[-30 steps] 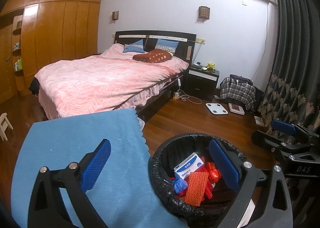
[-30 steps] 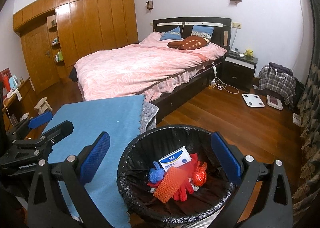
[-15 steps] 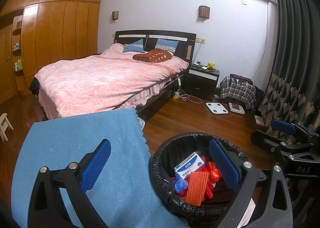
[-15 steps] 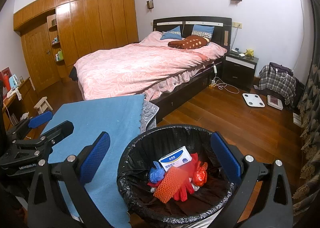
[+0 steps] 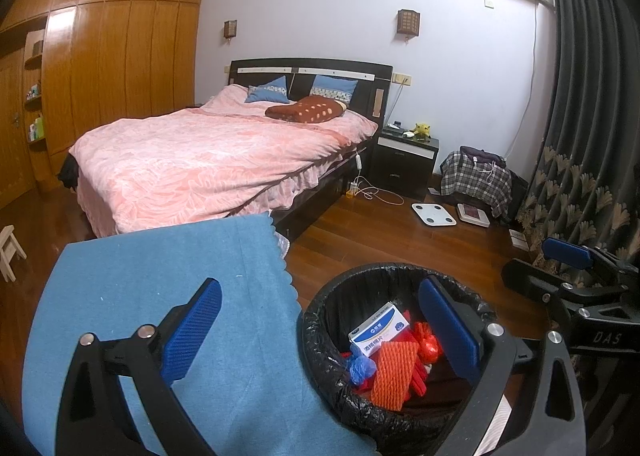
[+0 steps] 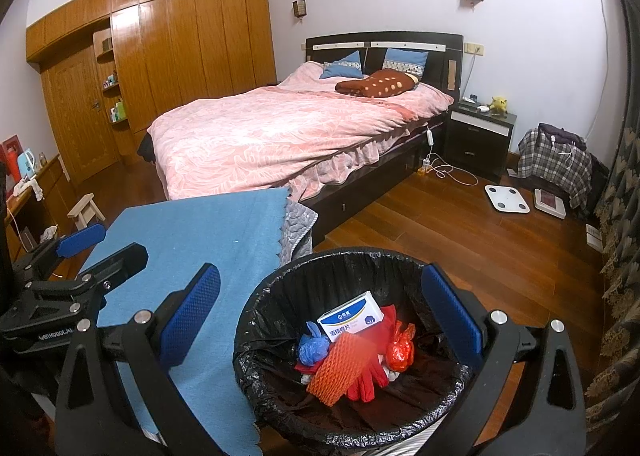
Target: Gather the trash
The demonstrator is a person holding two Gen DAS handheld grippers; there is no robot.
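Both tools hover over the round bin lined with a black plastic bag, my landmark here. My left gripper and my right gripper have their blue ribbed fingers spread wide and hold nothing. Against the views of a second ago, nothing has shifted: bin, contents and both tools sit as they did. I judge this a pause after the last drop, with collection apparently finished or nearly so.

Contents of the bin: a white-and-blue cardboard box lies on top toward the far side; an orange foam net sleeve rests in front of it; a crumpled blue wrapper sits left of the sleeve; a shiny red wrapper sits right; red glove-like pieces lie beneath.

Left of the bin, touching its rim in these views, the desk under a blue cloth shows no loose trash.
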